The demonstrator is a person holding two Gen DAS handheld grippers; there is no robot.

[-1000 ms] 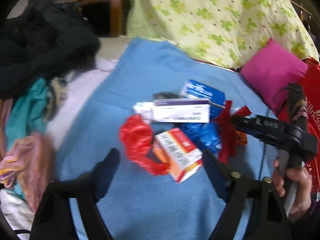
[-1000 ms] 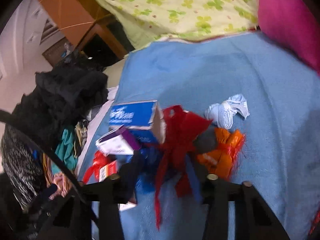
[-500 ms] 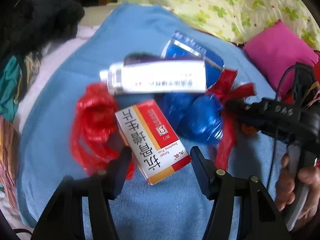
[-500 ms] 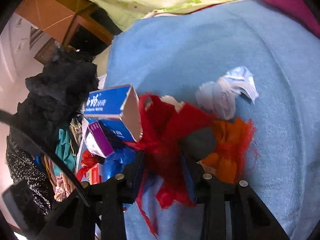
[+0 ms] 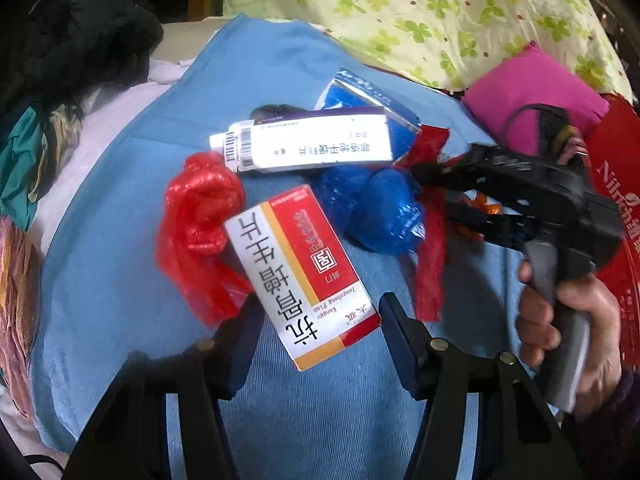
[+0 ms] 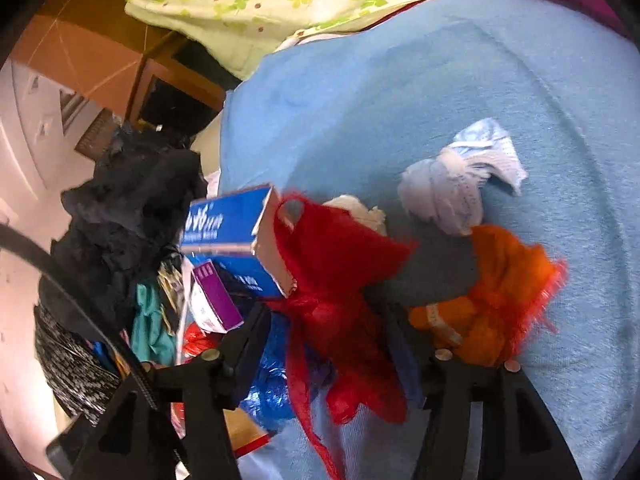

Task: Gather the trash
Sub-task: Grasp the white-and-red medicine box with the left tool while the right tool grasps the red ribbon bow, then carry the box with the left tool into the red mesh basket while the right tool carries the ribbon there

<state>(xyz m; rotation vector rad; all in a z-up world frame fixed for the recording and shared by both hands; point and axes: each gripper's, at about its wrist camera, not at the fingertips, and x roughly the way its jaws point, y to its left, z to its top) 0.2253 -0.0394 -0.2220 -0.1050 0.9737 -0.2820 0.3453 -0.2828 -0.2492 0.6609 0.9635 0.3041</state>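
Observation:
Trash lies in a heap on a blue blanket (image 5: 120,280). A red, white and yellow medicine box (image 5: 300,272) sits between the fingers of my left gripper (image 5: 318,316). Its jaws are closing and a thin gap still shows at the right pad. Around the box lie a crumpled red bag (image 5: 196,216), a white tube box (image 5: 312,144), a blue carton (image 5: 360,92) and blue foil (image 5: 372,208). My right gripper (image 6: 332,340) straddles a red mesh scrap (image 6: 340,264); its jaws are opening and the pads stand off it. An orange mesh (image 6: 500,292) and a pale crumpled wad (image 6: 456,188) lie to the right.
A pink cushion (image 5: 528,92) and a floral quilt (image 5: 440,12) border the far side. Dark clothes (image 5: 80,40) pile up at the left. A red bag (image 5: 616,200) stands at the right, behind the hand (image 5: 580,320) that holds the right gripper. Wooden furniture (image 6: 100,52) is beyond the bed.
My left gripper has come down onto the medicine box and its jaws have narrowed around it. My right gripper's jaws, pinched on the red mesh before, have spread apart.

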